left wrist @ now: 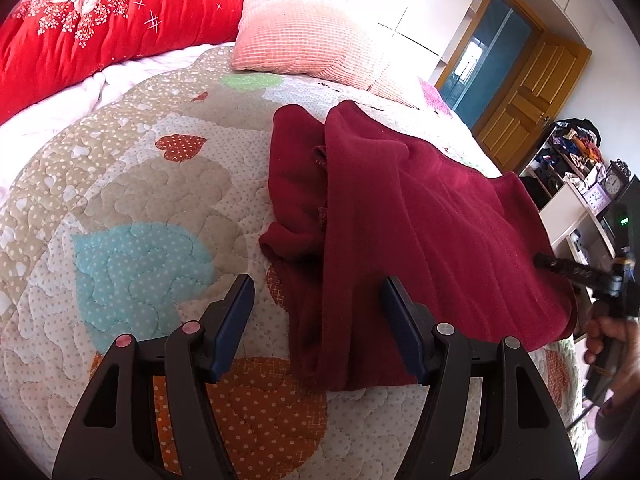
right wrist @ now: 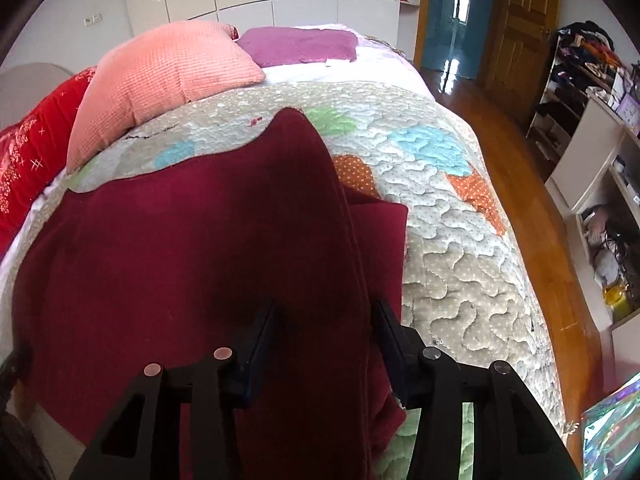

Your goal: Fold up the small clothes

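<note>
A dark red fleece garment (left wrist: 404,216) lies partly folded on the quilted bedspread (left wrist: 140,208). My left gripper (left wrist: 318,300) is open, with its right finger over the garment's near left edge and its left finger over the quilt. In the right wrist view the garment (right wrist: 192,248) fills the lower left, with a folded ridge running up the middle. My right gripper (right wrist: 326,320) is open, its jaws straddling that ridge near the garment's right edge. The right gripper also shows at the right edge of the left wrist view (left wrist: 560,266), at the garment's edge.
A pink pillow (left wrist: 316,36) and a red quilt (left wrist: 104,20) lie at the head of the bed. A purple cloth (right wrist: 300,46) lies beyond the pillow. Shelves with clutter (right wrist: 600,120) and a wooden door (right wrist: 520,20) stand to the right, beyond a wooden floor.
</note>
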Demonstrator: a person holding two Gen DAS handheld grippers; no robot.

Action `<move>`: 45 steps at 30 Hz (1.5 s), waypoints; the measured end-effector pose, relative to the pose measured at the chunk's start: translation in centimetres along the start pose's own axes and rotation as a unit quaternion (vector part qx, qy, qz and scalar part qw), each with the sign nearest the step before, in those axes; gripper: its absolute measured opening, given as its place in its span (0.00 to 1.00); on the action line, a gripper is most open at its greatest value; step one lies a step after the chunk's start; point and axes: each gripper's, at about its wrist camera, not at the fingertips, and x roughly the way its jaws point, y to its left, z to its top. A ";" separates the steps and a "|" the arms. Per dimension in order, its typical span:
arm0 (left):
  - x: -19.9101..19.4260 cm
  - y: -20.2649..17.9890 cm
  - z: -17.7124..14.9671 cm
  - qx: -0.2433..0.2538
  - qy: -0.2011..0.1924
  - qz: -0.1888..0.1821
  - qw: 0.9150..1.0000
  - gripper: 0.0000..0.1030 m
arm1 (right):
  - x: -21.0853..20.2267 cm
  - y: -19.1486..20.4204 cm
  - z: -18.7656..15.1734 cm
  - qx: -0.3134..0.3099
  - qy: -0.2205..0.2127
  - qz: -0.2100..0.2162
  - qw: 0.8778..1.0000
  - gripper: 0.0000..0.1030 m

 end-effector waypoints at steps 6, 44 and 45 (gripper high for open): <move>-0.1 0.0 0.0 0.000 -0.001 -0.001 1.000 0.65 | -5.4 4.6 1.3 -0.028 -0.060 0.080 0.995 0.49; -0.8 2.2 -0.3 -0.064 0.029 -0.033 0.997 0.69 | 2.4 23.7 2.7 -0.084 0.050 0.219 0.971 0.72; -0.8 2.3 -0.4 -0.065 0.029 -0.034 0.997 0.69 | 2.5 24.4 2.9 -0.093 0.055 0.217 0.970 0.76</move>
